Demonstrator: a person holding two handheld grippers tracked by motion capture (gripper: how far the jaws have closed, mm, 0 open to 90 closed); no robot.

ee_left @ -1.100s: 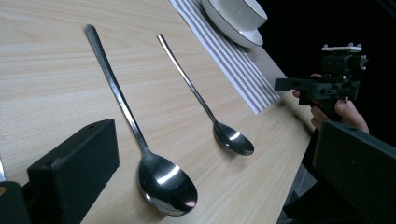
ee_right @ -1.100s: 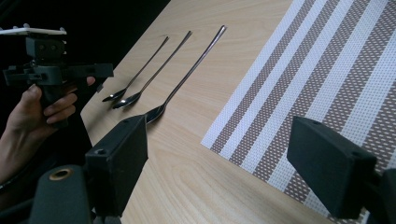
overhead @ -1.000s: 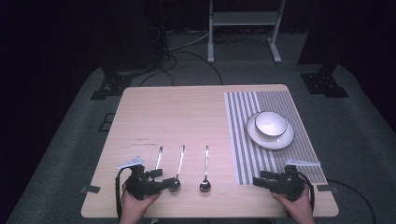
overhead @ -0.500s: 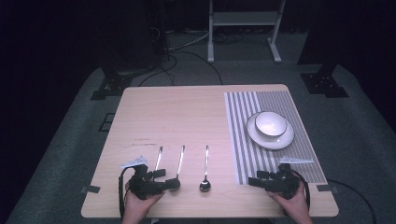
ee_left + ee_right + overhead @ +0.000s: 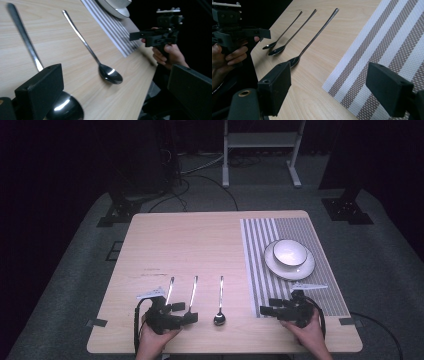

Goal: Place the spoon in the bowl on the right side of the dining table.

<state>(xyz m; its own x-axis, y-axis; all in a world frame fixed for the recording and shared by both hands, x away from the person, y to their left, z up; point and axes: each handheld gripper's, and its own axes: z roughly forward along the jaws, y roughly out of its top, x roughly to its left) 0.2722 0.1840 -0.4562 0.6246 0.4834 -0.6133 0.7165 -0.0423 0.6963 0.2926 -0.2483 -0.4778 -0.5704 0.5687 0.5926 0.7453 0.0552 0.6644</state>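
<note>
Three metal spoons lie side by side near the table's front edge: a left spoon point(image 5: 169, 290), a middle spoon point(image 5: 192, 292) and a right spoon point(image 5: 220, 303). My left gripper point(image 5: 186, 312) is open and points right, just over the middle spoon's bowl point(image 5: 65, 109). The right spoon point(image 5: 109, 74) lies between its jaws, farther off. My right gripper point(image 5: 267, 308) is open and points left, low over the striped placemat's point(image 5: 392, 42) front corner. The three spoons point(image 5: 316, 32) lie ahead of it. Both hold nothing.
A white bowl point(image 5: 290, 252) sits on a white plate point(image 5: 306, 266) on the placemat point(image 5: 260, 250) at the right. The table's front edge point(image 5: 225, 351) is close behind both hands. A dark floor, cables and a white stand point(image 5: 260, 142) surround the table.
Both grippers have edged a little inward toward the spoons, the right one more so. The spoons, bowl and plate have not moved.
</note>
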